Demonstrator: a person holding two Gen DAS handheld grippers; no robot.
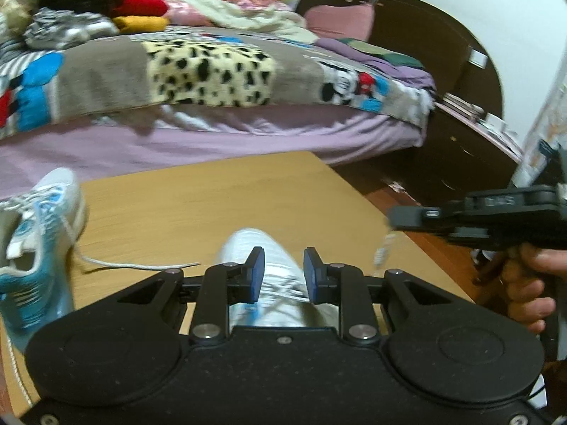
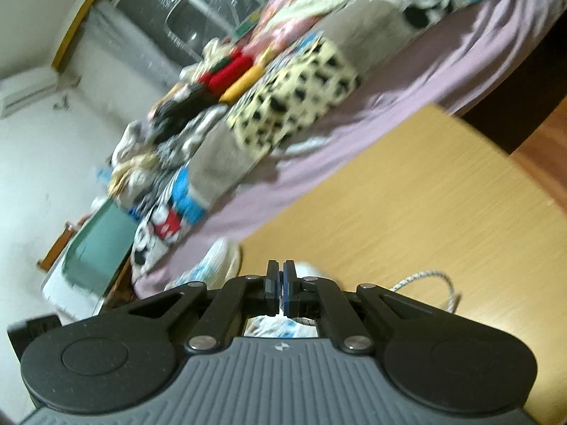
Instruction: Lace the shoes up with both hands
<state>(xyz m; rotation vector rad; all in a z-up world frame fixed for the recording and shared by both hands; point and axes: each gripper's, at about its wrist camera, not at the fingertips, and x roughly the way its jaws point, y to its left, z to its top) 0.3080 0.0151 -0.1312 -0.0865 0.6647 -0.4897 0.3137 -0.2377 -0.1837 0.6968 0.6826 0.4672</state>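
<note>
White and blue cloth makes up the shoe (image 1: 264,272) on the wooden table (image 1: 219,205), and it sits right in front of the left gripper (image 1: 283,272). That gripper's fingers are a little way apart, with the toe and crossed laces showing in the gap behind them. Nothing is pinched there, as far as the picture shows. A second shoe (image 1: 39,233) of the same kind lies near the left edge of the table, and its loose lace (image 1: 131,265) trails across the wood toward the middle. The right gripper (image 1: 400,217) comes in from the right side, held by a hand (image 1: 528,283). Its jaws are squeezed nearly tight, and in the left camera a thin pale lace end (image 1: 382,251) hangs down just under its tip, so it looks like it is pinching that lace. In the right camera a loop of lace (image 2: 436,279) lies on the table just beside that gripper. The lace is soft, light and floppy, so it will bend and slip away if grabbed in the middle. I think the best spot to hold is near the stiff little tip, since that part can be poked through a hole. The shoe is light and will slide on the smooth wood if pulled hard, so one gripper may need to steady it. Nothing like a box or bowl is on the table. Behind it is a bed (image 1: 212,131) piled with blankets and folded clothes (image 1: 138,10).
</note>
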